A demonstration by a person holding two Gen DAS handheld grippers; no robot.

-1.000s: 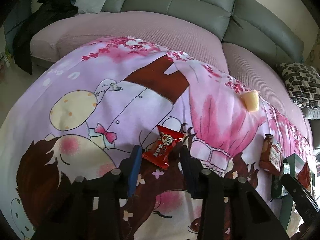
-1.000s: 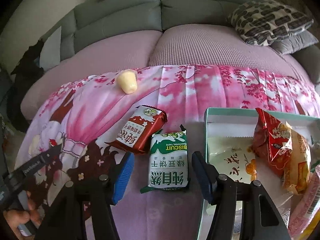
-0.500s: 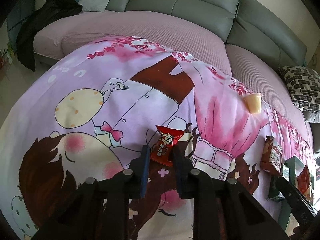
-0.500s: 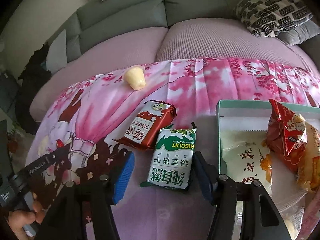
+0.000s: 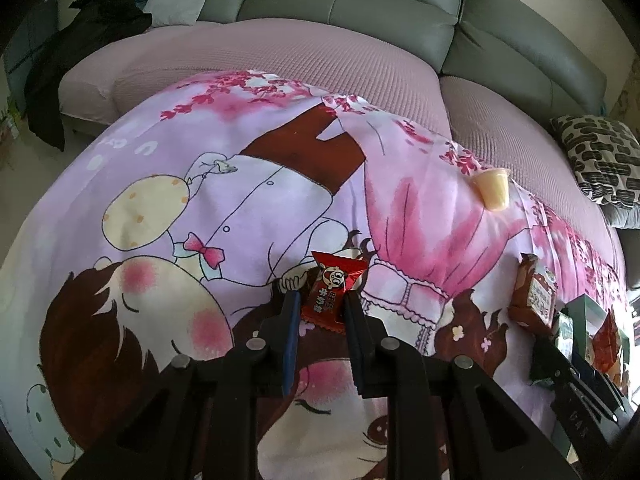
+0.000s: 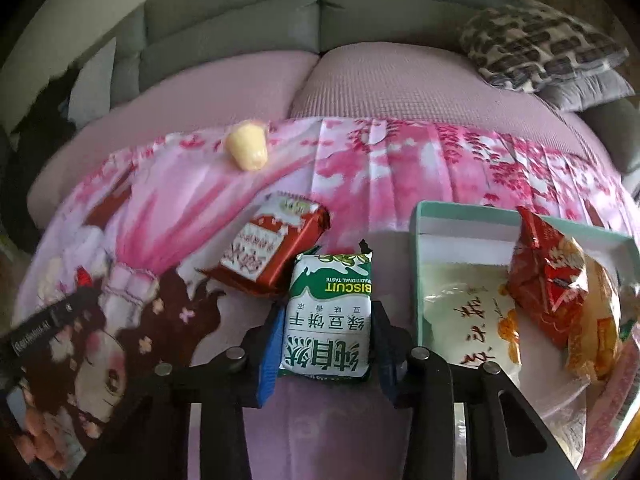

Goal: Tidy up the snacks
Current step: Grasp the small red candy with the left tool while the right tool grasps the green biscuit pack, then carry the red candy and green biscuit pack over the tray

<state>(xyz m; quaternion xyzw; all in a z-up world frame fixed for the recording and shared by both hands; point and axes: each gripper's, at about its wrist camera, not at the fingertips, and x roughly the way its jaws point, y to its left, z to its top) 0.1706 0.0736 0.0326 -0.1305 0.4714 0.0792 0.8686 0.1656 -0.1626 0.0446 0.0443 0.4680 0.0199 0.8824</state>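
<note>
In the left wrist view my left gripper [image 5: 322, 300] is shut on a small red candy packet [image 5: 330, 294], which lies on the pink cartoon cloth. In the right wrist view my right gripper [image 6: 327, 312] is shut on a green and white biscuit pack [image 6: 328, 316], its pads pressing both long sides. A red and white snack pack [image 6: 272, 248] lies just beyond it on the left. A pale yellow jelly cup [image 6: 246, 152] lies farther back. The teal box [image 6: 456, 216] at the right holds several snack bags.
The cloth [image 5: 248, 184] covers a low table in front of a pink-covered grey sofa [image 5: 360, 12]. A patterned cushion [image 6: 536, 48] lies at the sofa's right end. The red and white pack [image 5: 534, 294] and jelly cup [image 5: 494, 192] also show at the left view's right.
Both grippers' jaws closed, the left onto the red candy packet, the right onto the green biscuit pack. The biscuit pack now stands squarely between the right pads.
</note>
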